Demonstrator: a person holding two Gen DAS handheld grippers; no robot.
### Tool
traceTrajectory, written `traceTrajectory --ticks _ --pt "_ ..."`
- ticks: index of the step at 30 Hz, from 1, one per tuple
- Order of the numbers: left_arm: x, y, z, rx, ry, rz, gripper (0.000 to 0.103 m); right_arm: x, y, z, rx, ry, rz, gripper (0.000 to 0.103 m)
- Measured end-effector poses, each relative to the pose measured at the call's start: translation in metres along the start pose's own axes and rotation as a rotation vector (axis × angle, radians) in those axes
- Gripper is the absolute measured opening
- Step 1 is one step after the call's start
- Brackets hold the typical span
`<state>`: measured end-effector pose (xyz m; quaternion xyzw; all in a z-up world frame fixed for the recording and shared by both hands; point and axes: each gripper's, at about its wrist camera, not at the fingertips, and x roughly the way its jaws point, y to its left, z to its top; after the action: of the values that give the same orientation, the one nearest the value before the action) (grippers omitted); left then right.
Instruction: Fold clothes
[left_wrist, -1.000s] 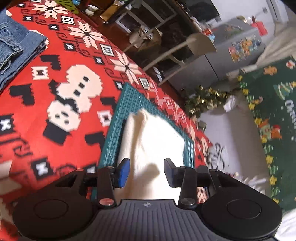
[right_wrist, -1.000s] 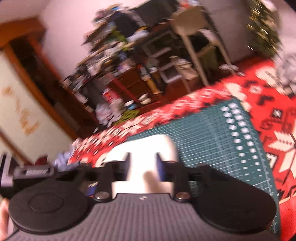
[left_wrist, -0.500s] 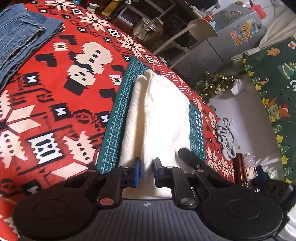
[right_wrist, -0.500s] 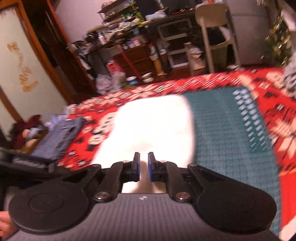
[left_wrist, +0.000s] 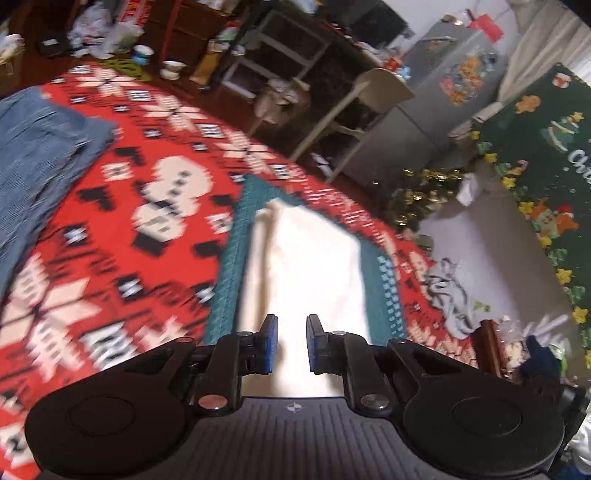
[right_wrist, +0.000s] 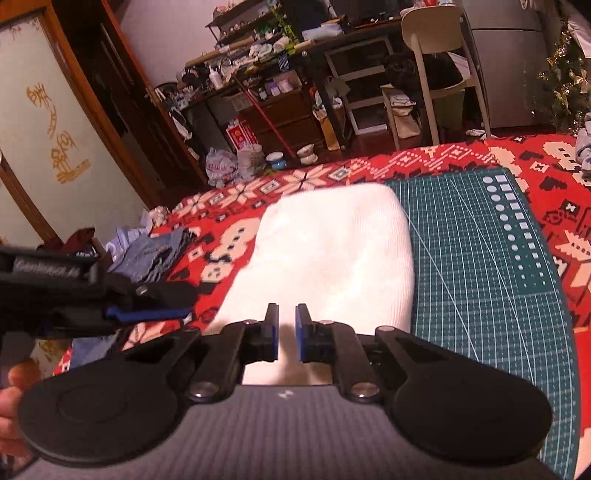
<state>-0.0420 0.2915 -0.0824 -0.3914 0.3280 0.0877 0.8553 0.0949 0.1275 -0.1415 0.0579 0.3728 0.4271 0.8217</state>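
Blanket: big red one (right_wrist: 424, 162) with white snowflakes and pixel skulls, it carries everything else here. Left view is smeared with blur, so the pattern is mush there.

Cutting mat: green gridded mat (right_wrist: 480, 258) lying flat on the blanket. Its right edge has a column of white dots and squares.

White garment: the folded cream knit (right_wrist: 332, 251), sitting on the mat's left part, with its left edge hanging over onto the red blanket. In my left view (left_wrist: 314, 266) I can see a second layer peeking out along its left side.

Jeans: folded blue denim (left_wrist: 37, 158) on the blanket near its left edge, well apart from the white piece.

My right tongs: (right_wrist: 286, 334) hovering just over the near end of the white garment, blue pads (right_wrist: 274, 341) with a narrow gap, nothing pinched in there.

My left tongs: (left_wrist: 289, 343) also over the near end of the white piece, pads parted a bit wider, holding nothing. From the right cam they show at the left edge (right_wrist: 147, 314), side-on.
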Motion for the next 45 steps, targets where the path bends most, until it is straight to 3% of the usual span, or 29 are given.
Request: traceTrajectory --ticks 3,11,15,28,34,37,38,41,42,43,45 --pt "0.013 -0.006 0.006 0.016 0.002 -0.030 0.014 0.003 -0.003 0.004 0.000 -0.021 -0.005 0.012" --pt "0.040 -0.011 -0.003 0.125 0.021 0.104 0.006 0.026 0.006 0.003 -0.079 0.026 -0.057 0.012" --pt "0.044 -0.010 -0.006 0.162 0.018 0.133 0.004 0.029 0.009 0.000 -0.112 0.040 -0.075 0.012" --pt "0.047 -0.012 -0.011 0.218 0.004 0.147 0.004 0.032 0.011 0.001 -0.124 0.041 -0.084 0.011" --pt "0.049 -0.011 -0.005 0.209 0.033 0.140 0.003 0.033 0.012 0.003 -0.131 0.053 -0.077 0.013" --pt "0.048 -0.014 -0.006 0.218 0.031 0.136 0.003 0.033 0.014 0.005 -0.140 0.060 -0.065 0.021" --pt "0.048 -0.017 -0.006 0.234 0.028 0.147 0.002 0.033 0.015 0.005 -0.147 0.061 -0.054 0.031" --pt "0.045 -0.032 -0.009 0.316 0.005 0.194 0.003 0.028 0.022 0.006 -0.182 0.063 -0.048 0.034" --pt "0.041 -0.039 -0.010 0.353 -0.015 0.205 0.004 0.025 0.025 0.008 -0.197 0.060 -0.047 0.040" --pt "0.038 -0.044 -0.010 0.379 -0.036 0.209 0.010 0.021 0.026 0.010 -0.207 0.053 -0.045 0.044" --pt "0.030 -0.051 -0.009 0.405 -0.067 0.195 0.030 0.010 0.022 0.016 -0.221 0.034 -0.041 0.066"
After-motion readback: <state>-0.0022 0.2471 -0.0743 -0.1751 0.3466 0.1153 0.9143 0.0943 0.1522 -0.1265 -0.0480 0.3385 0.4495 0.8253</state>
